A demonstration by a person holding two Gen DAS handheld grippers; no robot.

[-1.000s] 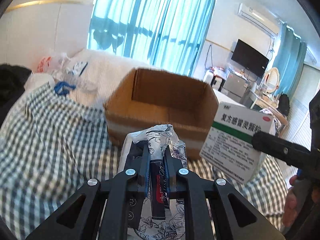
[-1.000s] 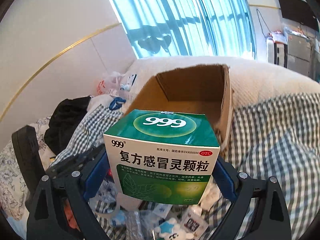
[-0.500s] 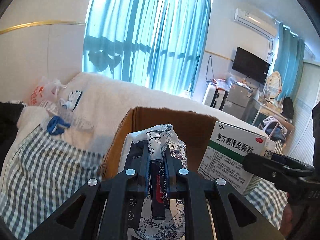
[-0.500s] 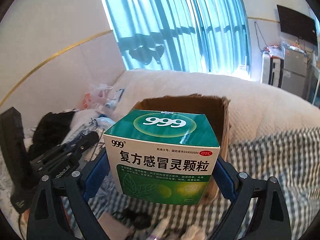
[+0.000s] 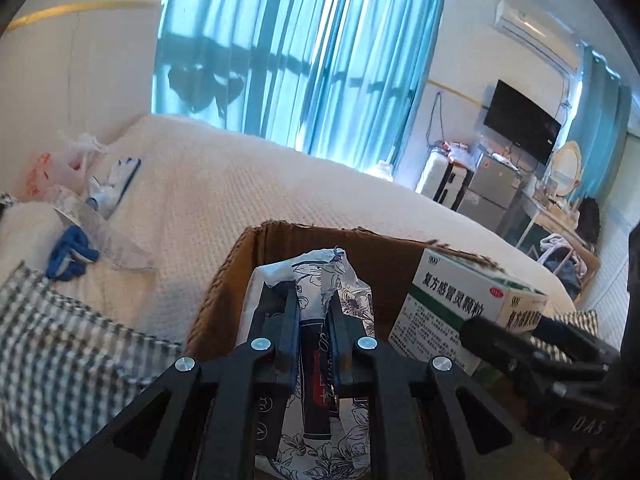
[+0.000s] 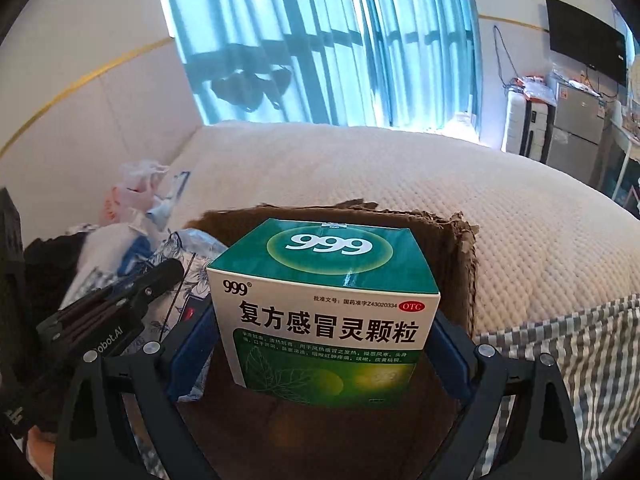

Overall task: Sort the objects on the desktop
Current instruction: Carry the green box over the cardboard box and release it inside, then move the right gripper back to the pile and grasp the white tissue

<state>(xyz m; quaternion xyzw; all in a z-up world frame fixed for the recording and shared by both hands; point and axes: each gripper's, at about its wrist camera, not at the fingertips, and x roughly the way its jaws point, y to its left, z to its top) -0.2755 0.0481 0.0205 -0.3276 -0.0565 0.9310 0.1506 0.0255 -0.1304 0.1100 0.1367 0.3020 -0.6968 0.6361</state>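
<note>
Both grippers angled down over the cardboard box (image 5: pixel 224 280) on the bed (image 5: pixel 224 184).

The left gripper (image 5: pixel 313 320) pinches a floral packet (image 5: pixel 320 276); beside it, the right gripper (image 6: pixel 324 344) clamps a green-and-white medicine carton (image 6: pixel 320 304) above the box's opening.

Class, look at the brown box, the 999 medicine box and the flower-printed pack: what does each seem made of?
Brown box: corrugated cardboard, matt, torn rough rim.
Medicine box: thin printed card, slightly glossy, sharp folded edges.
Flower-printed pack: probably soft plastic film, crinkled and shiny.
</note>
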